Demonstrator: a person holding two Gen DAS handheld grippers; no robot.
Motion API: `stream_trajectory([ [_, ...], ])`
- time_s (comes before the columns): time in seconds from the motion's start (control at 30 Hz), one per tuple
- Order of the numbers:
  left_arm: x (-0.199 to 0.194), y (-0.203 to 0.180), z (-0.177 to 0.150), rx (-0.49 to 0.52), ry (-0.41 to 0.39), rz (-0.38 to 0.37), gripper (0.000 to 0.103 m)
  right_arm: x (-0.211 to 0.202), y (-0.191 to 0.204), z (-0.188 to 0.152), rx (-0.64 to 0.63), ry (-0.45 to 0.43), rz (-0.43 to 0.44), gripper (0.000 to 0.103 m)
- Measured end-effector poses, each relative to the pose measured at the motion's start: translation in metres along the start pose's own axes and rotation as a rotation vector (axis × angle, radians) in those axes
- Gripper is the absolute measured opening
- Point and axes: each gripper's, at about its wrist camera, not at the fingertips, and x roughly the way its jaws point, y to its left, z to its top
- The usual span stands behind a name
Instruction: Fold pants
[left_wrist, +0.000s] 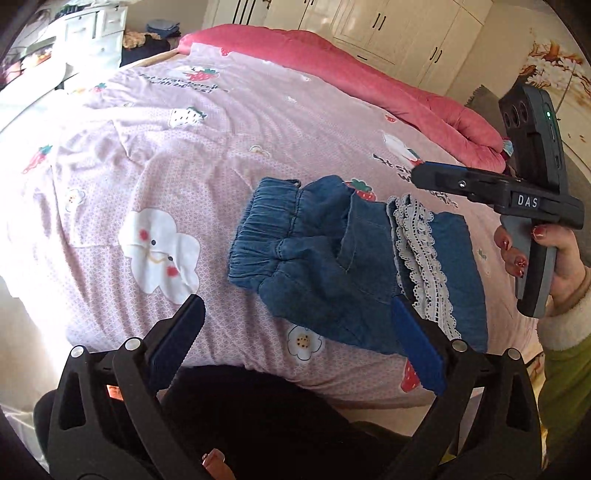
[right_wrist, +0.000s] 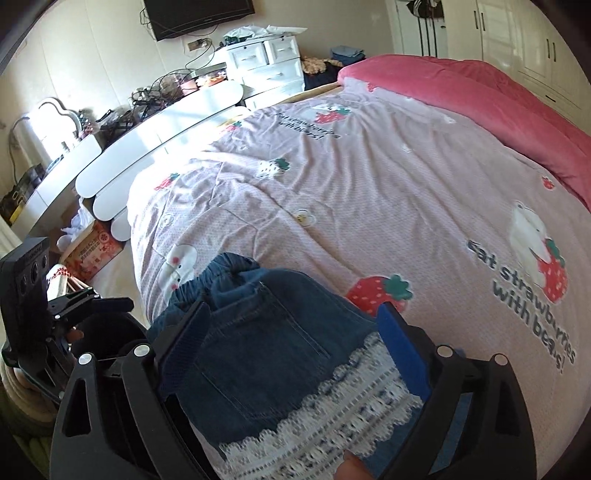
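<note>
Small blue denim pants (left_wrist: 332, 258) with an elastic waistband and white lace cuffs lie folded on the pink strawberry-print bedspread (left_wrist: 184, 155). My left gripper (left_wrist: 295, 325) is open and empty, just in front of the pants, its right finger (left_wrist: 417, 347) over their near edge. My right gripper (left_wrist: 424, 173) shows in the left wrist view, held above the pants' far right side. In the right wrist view the right gripper (right_wrist: 291, 325) is open above the pants (right_wrist: 266, 332), fingers apart on either side of the denim and lace.
A red quilt (left_wrist: 351, 74) lies along the far side of the bed. White wardrobes (left_wrist: 406, 33) stand behind. A white dresser (right_wrist: 266, 62), cluttered desk (right_wrist: 147, 122) and cardboard box (right_wrist: 98, 247) stand left of the bed.
</note>
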Motion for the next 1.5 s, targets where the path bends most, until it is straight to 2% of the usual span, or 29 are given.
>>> stream_trajectory([
  [0.2,0.015,0.010,-0.006,-0.031,0.029,-0.015,0.093,0.039,0.014,0.015,-0.031,0.077,0.044,0.092],
  [0.4,0.032,0.013,-0.010,-0.052,0.065,-0.062,0.093,0.081,0.027,0.023,-0.068,0.165,0.067,0.092],
  [0.7,0.044,0.017,-0.013,-0.069,0.093,-0.090,0.093,0.123,0.043,0.029,-0.096,0.253,0.115,0.091],
  [0.73,0.045,0.017,-0.012,-0.068,0.093,-0.091,0.093,0.125,0.043,0.029,-0.095,0.259,0.120,0.089],
  [0.83,0.048,0.018,-0.010,-0.075,0.092,-0.093,0.093,0.135,0.042,0.026,-0.098,0.281,0.138,0.071],
  [1.0,0.056,0.022,-0.002,-0.088,0.088,-0.102,0.093,0.131,0.038,0.026,-0.084,0.268,0.143,0.052],
  [1.07,0.059,0.021,0.000,-0.090,0.082,-0.105,0.093,0.122,0.033,0.027,-0.072,0.250,0.150,0.040],
  [1.27,0.068,0.018,0.009,-0.114,0.061,-0.147,0.093,0.089,0.025,0.026,-0.050,0.172,0.210,0.036],
  [1.43,0.075,0.013,0.018,-0.149,0.049,-0.242,0.093,0.062,0.020,0.024,-0.047,0.117,0.230,0.036],
  [1.5,0.079,0.011,0.019,-0.161,0.057,-0.283,0.088,0.053,0.017,0.022,-0.040,0.100,0.234,0.036],
])
